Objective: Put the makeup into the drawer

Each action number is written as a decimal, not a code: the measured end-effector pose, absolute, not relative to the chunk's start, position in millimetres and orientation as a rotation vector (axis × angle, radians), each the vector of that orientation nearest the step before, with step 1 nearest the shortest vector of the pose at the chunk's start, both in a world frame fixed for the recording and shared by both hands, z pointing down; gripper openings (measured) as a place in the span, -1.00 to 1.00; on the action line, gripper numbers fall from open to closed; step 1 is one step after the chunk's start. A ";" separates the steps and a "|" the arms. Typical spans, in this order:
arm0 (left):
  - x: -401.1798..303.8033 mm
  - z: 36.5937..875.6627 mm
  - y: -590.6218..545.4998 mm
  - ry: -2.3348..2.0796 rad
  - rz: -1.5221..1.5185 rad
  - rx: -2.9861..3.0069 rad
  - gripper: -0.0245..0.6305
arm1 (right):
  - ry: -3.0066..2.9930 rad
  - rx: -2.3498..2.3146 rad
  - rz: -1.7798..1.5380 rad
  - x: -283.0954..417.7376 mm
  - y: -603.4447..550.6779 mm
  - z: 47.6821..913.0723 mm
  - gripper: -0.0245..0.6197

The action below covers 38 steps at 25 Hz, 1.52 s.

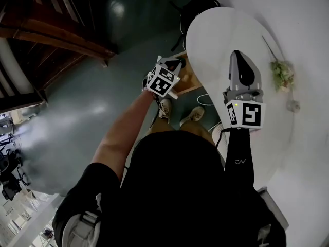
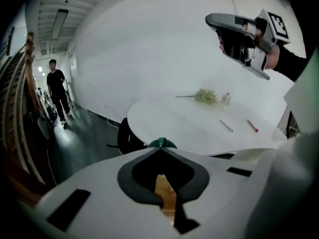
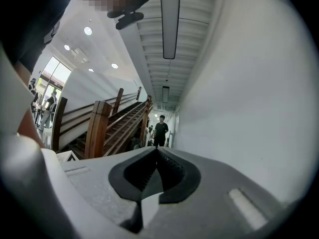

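On the white round table (image 2: 174,123) lie two thin makeup sticks, a silver one (image 2: 227,126) and a red-tipped one (image 2: 252,126). A small clear bottle (image 2: 227,98) (image 1: 293,106) stands beside a green sprig (image 2: 205,95) (image 1: 281,73). My left gripper (image 1: 177,64) (image 2: 160,144) is shut and empty, held off the table's near edge and pointing down toward it. My right gripper (image 1: 237,53) (image 3: 157,148) (image 2: 209,19) hangs level above the tabletop, jaws together with nothing between them.
A tan wooden piece (image 1: 187,78) sits low by the table's edge, under my left gripper. A black chair (image 2: 127,136) stands at the table. Wooden stairs (image 3: 107,126) rise along the hall, where a person (image 2: 59,91) stands on the dark floor (image 1: 77,112).
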<state>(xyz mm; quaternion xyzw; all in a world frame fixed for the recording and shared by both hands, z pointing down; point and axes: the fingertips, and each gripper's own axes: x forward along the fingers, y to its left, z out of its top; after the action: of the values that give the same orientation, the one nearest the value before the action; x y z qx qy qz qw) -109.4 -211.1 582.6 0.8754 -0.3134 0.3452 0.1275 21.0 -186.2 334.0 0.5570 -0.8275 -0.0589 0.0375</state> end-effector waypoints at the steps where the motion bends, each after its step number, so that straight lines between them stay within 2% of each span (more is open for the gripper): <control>1: -111.4 594.9 -209.1 -0.896 1.036 2.523 -0.90 | -2.532 1.717 -0.177 23.4 -185.9 335.3 -0.91; 6: -127.4 648.8 -199.7 -0.856 1.217 2.382 -0.90 | -2.505 1.752 -0.150 32.5 -184.3 341.1 -0.91; 12: -132.3 661.5 -196.9 -0.838 1.277 2.370 -0.89 | -2.495 1.775 -0.150 36.4 -183.8 339.7 -0.91; 13: -130.9 661.6 -196.5 -0.826 1.275 2.376 -0.77 | -2.494 1.777 -0.150 37.1 -184.4 339.4 -0.91; 14: -130.5 662.5 -196.1 -0.816 1.277 2.377 -0.35 | -2.495 1.778 -0.149 37.2 -185.0 339.3 -0.91; 25: -145.0 675.8 -186.7 -0.803 1.315 2.328 -0.33 | -2.505 1.768 -0.153 33.5 -187.5 339.5 -0.91; 30: -131.6 633.0 -201.8 -0.858 1.216 2.455 -0.33 | -2.510 1.778 -0.155 31.9 -187.9 337.6 -0.91; 38: -96.5 477.5 -237.2 -1.026 0.846 2.792 -0.33 | -2.516 1.820 -0.194 30.3 -188.5 320.5 -0.91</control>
<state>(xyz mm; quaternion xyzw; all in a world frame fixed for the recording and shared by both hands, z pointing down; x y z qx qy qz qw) -96.5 -237.2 477.5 0.9026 -0.3316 0.2736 0.0244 30.3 -188.5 320.5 0.5848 -0.8086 -0.0625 0.0150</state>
